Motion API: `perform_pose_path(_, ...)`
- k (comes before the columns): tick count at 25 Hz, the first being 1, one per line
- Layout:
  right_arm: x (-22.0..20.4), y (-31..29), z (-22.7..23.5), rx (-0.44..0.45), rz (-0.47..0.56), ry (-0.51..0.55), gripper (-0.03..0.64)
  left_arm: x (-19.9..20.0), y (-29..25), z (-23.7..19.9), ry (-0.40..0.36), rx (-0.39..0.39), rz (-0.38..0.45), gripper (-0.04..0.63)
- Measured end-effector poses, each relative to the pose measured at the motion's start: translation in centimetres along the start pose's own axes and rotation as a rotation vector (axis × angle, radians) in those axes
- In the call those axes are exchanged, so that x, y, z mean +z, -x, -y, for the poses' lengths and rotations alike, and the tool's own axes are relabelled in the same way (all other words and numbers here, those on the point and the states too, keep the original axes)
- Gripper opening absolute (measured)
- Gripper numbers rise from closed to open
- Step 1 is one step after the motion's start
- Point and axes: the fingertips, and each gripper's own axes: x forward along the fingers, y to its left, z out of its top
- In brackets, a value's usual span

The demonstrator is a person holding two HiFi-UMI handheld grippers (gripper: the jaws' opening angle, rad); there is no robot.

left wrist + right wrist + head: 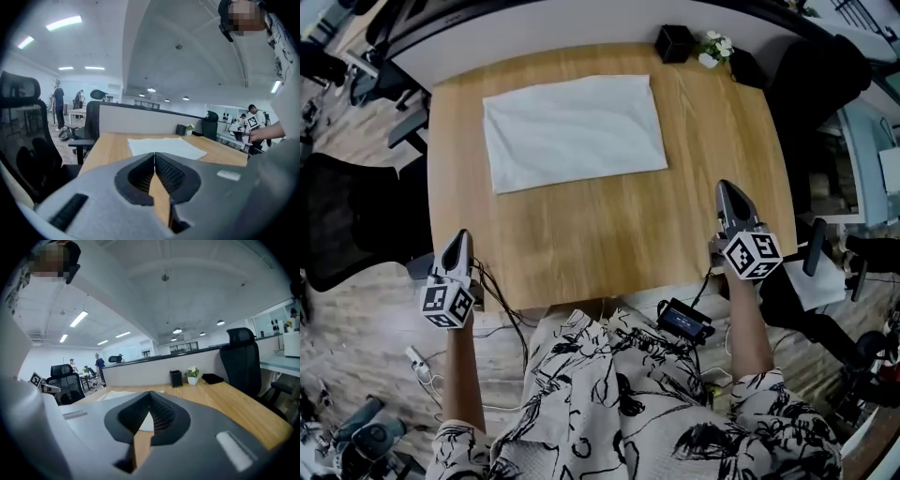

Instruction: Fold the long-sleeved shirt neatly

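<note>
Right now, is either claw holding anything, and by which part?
Nothing held. The left claw and right claw are both shut and empty; the folded shirt lies on the table, apart from both.

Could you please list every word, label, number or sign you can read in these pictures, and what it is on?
None can be read.
Left hand-held gripper, marker cube: square black-and-white patterns, no letters.
Right hand-held gripper, marker cube: the same.
Black device on the lap: too small to read.

White shirt (574, 131), folded into flat rectangle, on table's far half.
</note>
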Motion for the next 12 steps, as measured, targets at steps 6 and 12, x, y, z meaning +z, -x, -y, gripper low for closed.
perform_pose_path(6,5.1,6.1,-2.5,0.005,0.134,0.156,0.006,5.5,6.4,3.2,-0.054,0.070,0.192,0.005)
perform_pose_path(12,8.9,12.0,-2.7,-0.063,0.268,0.191,0.006,11.1,13.3,7.4,-0.144,0.113,0.384,0.005)
